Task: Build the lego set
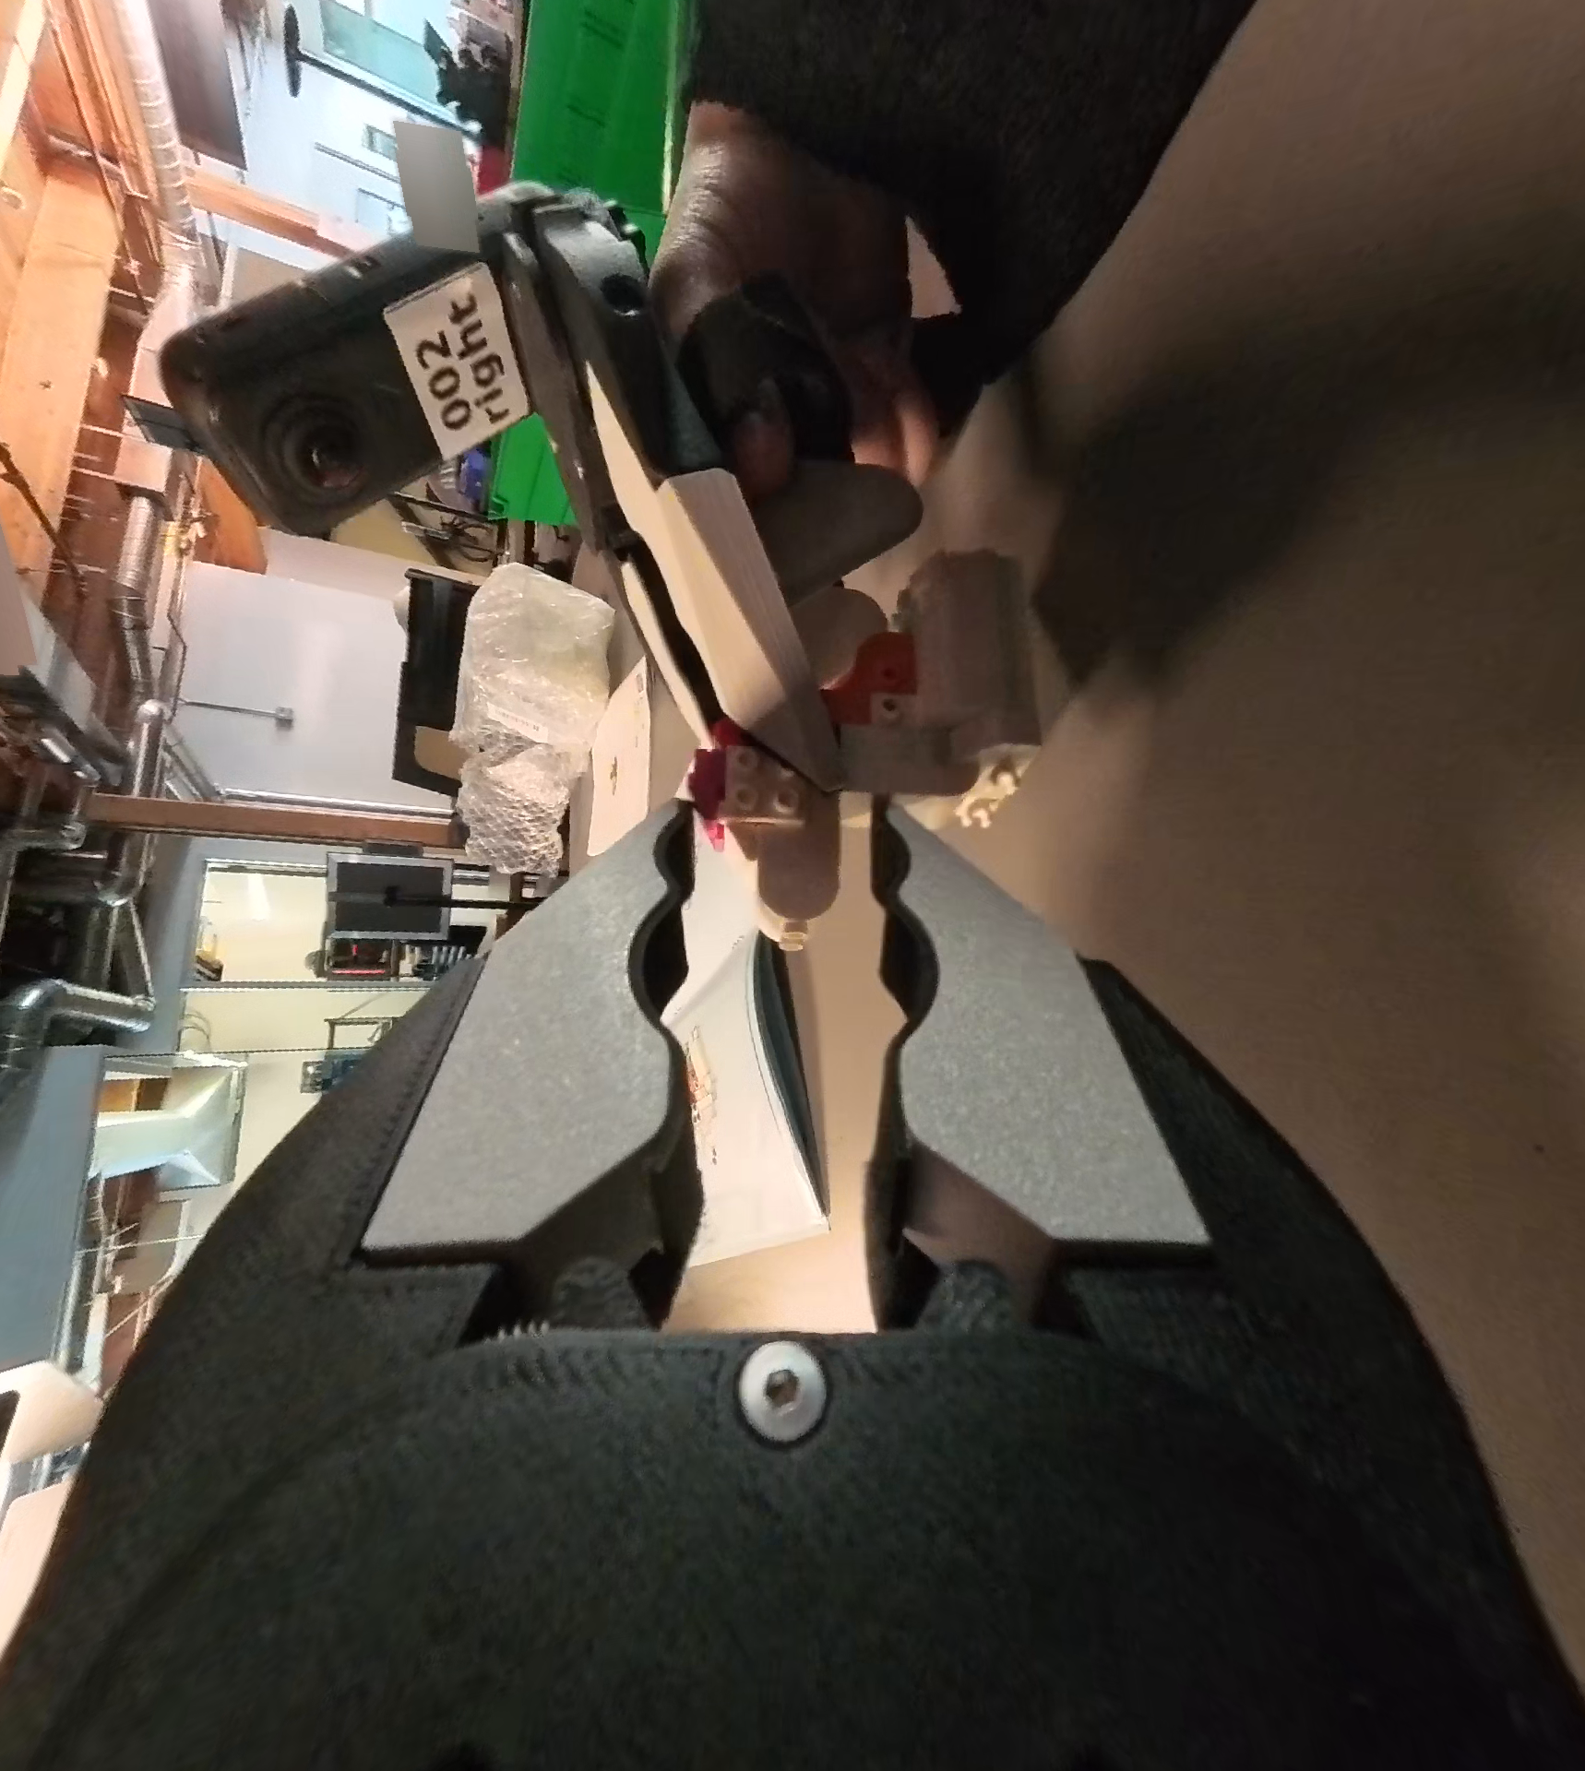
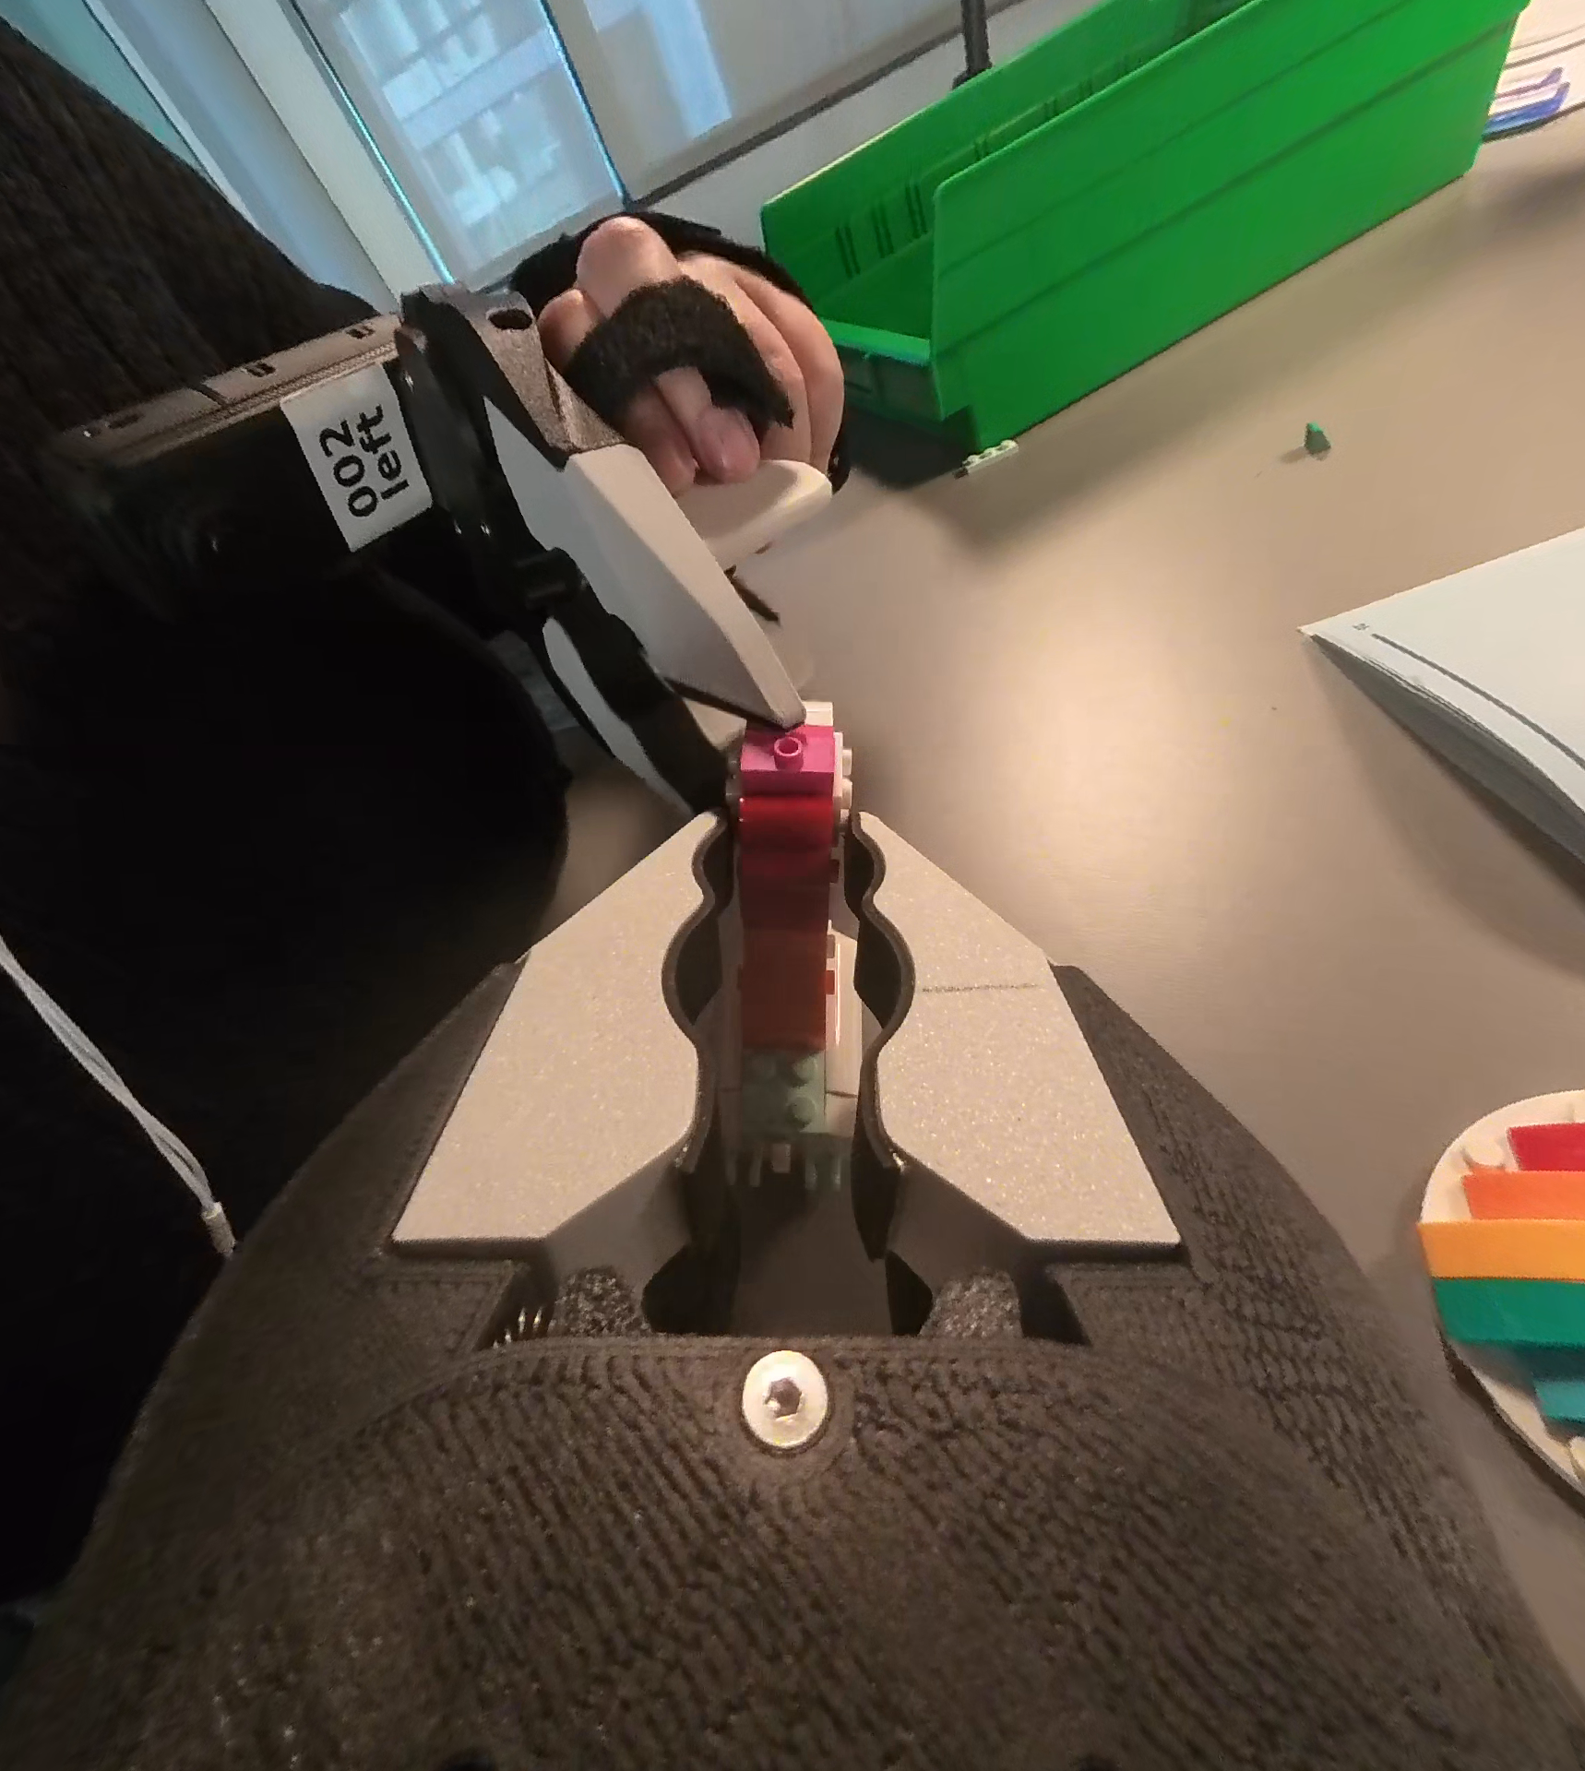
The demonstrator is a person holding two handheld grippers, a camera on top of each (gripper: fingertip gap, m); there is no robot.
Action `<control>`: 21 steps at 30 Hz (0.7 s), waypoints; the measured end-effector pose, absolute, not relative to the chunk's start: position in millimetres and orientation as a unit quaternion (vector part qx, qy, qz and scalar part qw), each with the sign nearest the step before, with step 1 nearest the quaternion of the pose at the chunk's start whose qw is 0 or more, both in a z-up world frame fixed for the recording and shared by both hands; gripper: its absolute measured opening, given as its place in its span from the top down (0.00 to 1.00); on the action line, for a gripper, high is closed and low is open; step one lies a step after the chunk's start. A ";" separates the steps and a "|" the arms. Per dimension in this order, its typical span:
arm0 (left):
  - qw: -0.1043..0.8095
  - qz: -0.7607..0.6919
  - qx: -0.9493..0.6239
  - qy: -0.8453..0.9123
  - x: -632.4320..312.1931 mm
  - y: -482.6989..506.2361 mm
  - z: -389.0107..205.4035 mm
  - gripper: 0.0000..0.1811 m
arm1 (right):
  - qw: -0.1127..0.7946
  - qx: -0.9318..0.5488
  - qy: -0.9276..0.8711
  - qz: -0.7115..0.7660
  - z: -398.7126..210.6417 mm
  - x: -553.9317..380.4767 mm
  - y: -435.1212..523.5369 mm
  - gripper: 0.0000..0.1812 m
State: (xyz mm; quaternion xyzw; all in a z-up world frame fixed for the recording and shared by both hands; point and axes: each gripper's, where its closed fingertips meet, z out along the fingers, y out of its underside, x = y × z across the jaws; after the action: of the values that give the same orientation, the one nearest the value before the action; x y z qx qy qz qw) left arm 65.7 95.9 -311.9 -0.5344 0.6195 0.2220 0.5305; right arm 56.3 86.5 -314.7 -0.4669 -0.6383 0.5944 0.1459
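1. Magenta, red and orange bricks with a pale green plate at the near end: a narrow lego sub-assembly (image 2: 784, 920), clamped lengthwise between the fingers of the right gripper (image 2: 787, 843) and lifted above the tan table (image 2: 1153, 767).
2. Right fingers closed to a narrow gap, pressing on both long sides of the stack; magenta top brick (image 2: 789, 762) with its single stud poking out just past the fingertips.
3. Left gripper (image 1: 784, 834) angled in from the other side; fingers parted to a moderate gap in its own view, nothing seated between them, tips just reaching the end of the stack. From the right wrist view, one white fingertip (image 2: 750, 690) touching or almost touching the white piece behind the magenta brick; exact contact hard to tell.
4. Likely step in hand: seating or adjusting a small piece at the exposed end of the stack.
5. To do it well: keep the right grip firm and square on the flat sides so the stack cannot twist; bring the left tips in along the stack's axis, not across it; press straight onto the studs; avoid levering the magenta brick sideways, since a side load could pop the upper layers off.
6. Elsewhere on the table, well apart: rainbow-striped round build (image 2: 1575, 1275), open instruction booklet (image 2: 1517, 690), green bin (image 2: 1153, 192).
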 end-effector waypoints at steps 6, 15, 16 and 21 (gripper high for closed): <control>0.536 0.237 -0.523 0.619 65.2 96.9 -309.1 0.84 | 0.138 -0.468 -0.633 0.601 -313.6 56.8 86.8 0.88; 0.534 0.252 -0.514 0.622 64.1 99.1 -308.5 0.86 | 0.134 -0.475 -0.626 0.604 -312.4 60.7 89.7 0.89; 0.535 0.253 -0.515 0.621 64.0 99.3 -308.4 0.86 | 0.135 -0.475 -0.625 0.604 -312.1 61.1 89.9 0.88; 0.544 0.255 -0.519 0.608 63.7 99.7 -307.4 0.86 | 0.137 -0.475 -0.624 0.605 -311.2 64.9 90.6 0.88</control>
State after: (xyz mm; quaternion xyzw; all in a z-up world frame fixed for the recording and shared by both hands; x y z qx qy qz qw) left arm 63.7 99.7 -307.4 -0.5188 0.6081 0.2546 0.5443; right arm 64.9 90.6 -311.2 -0.4753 -0.6236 0.6053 0.1371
